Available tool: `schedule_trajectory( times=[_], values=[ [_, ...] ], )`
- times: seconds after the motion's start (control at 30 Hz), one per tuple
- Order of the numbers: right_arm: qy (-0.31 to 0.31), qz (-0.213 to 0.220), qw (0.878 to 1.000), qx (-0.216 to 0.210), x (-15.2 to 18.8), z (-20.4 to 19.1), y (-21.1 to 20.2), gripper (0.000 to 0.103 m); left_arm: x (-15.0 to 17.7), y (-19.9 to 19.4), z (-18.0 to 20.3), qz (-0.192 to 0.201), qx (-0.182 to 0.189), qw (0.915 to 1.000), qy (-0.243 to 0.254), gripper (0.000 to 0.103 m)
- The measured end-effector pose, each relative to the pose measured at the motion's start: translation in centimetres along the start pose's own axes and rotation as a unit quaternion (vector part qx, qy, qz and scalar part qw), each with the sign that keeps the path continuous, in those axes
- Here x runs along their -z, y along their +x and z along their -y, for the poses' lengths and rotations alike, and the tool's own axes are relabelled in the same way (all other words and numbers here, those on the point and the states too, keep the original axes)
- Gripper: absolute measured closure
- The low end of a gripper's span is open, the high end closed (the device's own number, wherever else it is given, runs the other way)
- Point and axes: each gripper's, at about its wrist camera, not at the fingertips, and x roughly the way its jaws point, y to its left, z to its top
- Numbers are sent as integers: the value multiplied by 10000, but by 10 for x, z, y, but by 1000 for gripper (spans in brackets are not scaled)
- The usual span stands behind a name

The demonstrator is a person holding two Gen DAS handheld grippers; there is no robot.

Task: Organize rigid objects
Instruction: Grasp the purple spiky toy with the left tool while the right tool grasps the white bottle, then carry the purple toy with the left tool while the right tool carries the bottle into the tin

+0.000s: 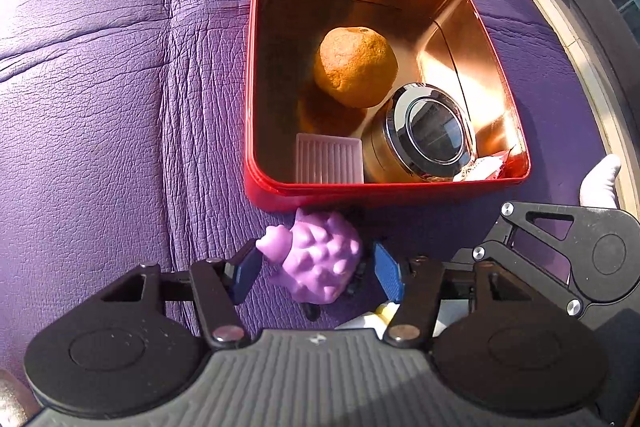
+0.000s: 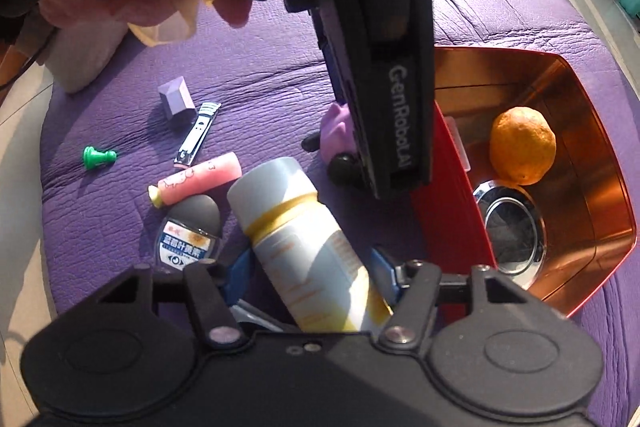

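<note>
A red tin box (image 1: 280, 193) with a copper inside stands on a purple leather surface; it also shows in the right wrist view (image 2: 452, 187). In it lie an orange (image 1: 355, 67), a chrome round lid (image 1: 434, 133) and a pink ribbed tray (image 1: 329, 158). My left gripper (image 1: 316, 273) is open around a purple bumpy toy (image 1: 320, 261) just in front of the box. My right gripper (image 2: 308, 275) is shut on a white and yellow bottle (image 2: 304, 239) with a grey cap, left of the box.
On the purple surface left of the bottle lie a pink tube (image 2: 200, 179), a small grey-capped bottle (image 2: 188, 231), a nail clipper (image 2: 198, 131), a green chess pawn (image 2: 98, 157) and a purple block (image 2: 176, 99). The left gripper's body (image 2: 372, 47) hangs over the middle.
</note>
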Motion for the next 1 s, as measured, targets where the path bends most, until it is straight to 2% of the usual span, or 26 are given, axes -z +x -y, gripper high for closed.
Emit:
schedule_trajectory(
  times=[0.13,0.3,0.37,0.4,0.5,0.7,0.73,0.77,0.87,0.93,1.0],
  values=[
    [134,4,9999,1,0,-6,-2,51,1,-1,-1,12,-5,10000,-16,44],
    [815,72,9959,-378,6,2,-21,55,1,-10,-9,-9,-1,9999,-146,48],
    [987,136,9940,-450,9,6,-34,55,2,-16,-11,20,67,9999,-109,63],
    [1110,177,9926,-461,12,8,-39,56,3,-18,-12,-19,82,9999,-119,64],
    [1396,196,9883,-585,20,18,-54,56,6,-19,-11,-16,-28,10000,-31,64],
    [1453,146,9876,-585,18,20,-54,56,0,-14,-8,46,-157,9999,12,60],
    [1501,146,9869,-579,19,22,-54,56,-1,-12,-7,68,-183,9998,31,53],
    [1546,150,9861,-591,19,24,-53,56,-1,-10,-7,69,-257,9996,69,42],
    [1698,160,9833,-644,21,28,-46,56,-2,0,-6,50,-241,9997,34,36],
    [1841,158,9807,-637,23,31,-45,56,-1,8,0,-10,-266,9996,94,36],
    [1957,171,9784,-652,26,35,-46,56,2,12,6,-42,-368,9991,199,45]
  ],
)
